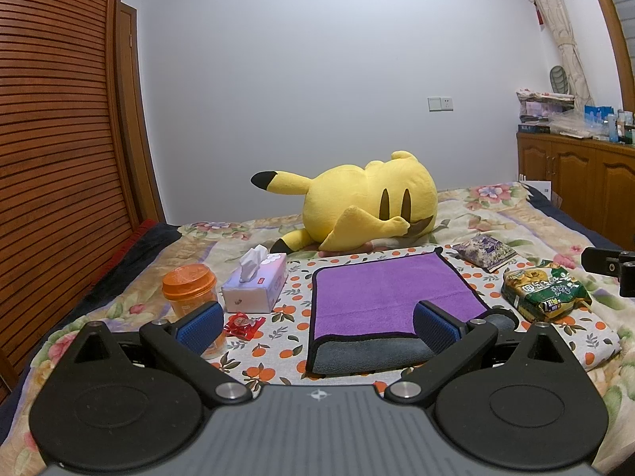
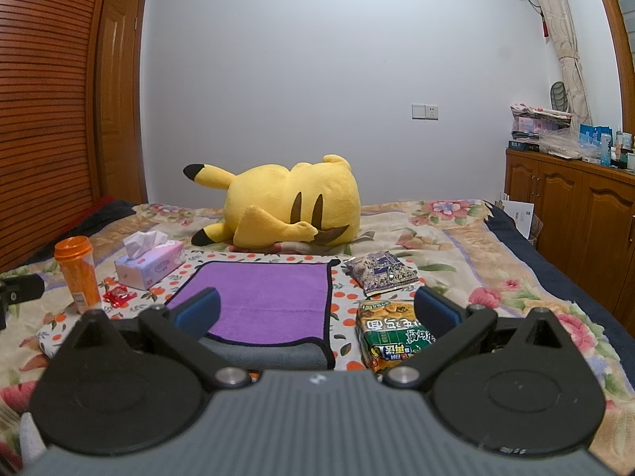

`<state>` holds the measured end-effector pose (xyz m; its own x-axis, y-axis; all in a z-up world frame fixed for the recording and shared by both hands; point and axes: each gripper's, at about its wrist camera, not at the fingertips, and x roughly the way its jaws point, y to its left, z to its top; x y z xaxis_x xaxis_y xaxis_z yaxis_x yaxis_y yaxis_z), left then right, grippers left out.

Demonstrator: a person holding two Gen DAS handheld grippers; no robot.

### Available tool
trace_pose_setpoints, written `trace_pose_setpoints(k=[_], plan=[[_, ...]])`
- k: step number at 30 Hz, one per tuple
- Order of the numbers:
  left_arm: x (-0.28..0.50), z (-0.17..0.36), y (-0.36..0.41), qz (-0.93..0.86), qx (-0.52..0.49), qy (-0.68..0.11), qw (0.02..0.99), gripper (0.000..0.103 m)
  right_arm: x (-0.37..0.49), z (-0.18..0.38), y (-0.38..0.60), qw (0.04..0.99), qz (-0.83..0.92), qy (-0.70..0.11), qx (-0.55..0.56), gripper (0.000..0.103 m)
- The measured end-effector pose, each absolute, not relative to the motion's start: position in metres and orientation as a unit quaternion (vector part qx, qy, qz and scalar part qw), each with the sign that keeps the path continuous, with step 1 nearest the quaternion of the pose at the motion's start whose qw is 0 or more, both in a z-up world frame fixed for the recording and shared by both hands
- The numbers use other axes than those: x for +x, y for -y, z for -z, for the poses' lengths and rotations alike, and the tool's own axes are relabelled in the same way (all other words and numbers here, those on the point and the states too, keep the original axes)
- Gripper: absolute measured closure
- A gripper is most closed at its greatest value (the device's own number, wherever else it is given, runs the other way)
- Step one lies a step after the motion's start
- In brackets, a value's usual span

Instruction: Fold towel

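A purple towel with a black hem and grey underside lies on an orange-print cloth on the bed. Its near edge is folded over, showing grey. It also shows in the right wrist view. My left gripper is open and empty, hovering above the towel's near left corner. My right gripper is open and empty, above the towel's near right edge and the noodle packet. Part of the right gripper shows at the left wrist view's right edge.
An orange cup, tissue box and red wrapper lie left of the towel. A green noodle packet and purple snack bag lie right. A yellow plush lies behind. A wooden cabinet stands at right.
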<state>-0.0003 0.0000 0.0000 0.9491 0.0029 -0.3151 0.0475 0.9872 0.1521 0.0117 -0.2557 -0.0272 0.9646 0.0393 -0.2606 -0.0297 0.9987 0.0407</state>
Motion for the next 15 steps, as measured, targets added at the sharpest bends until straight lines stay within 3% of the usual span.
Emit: trace_pose_setpoints(k=[15], plan=[[-0.0006, -0.0001, -0.0010, 0.011, 0.081, -0.162, 0.983, 0.000, 0.0117, 0.0258, 0.2559, 0.991, -0.018, -0.133, 0.018, 0.000]])
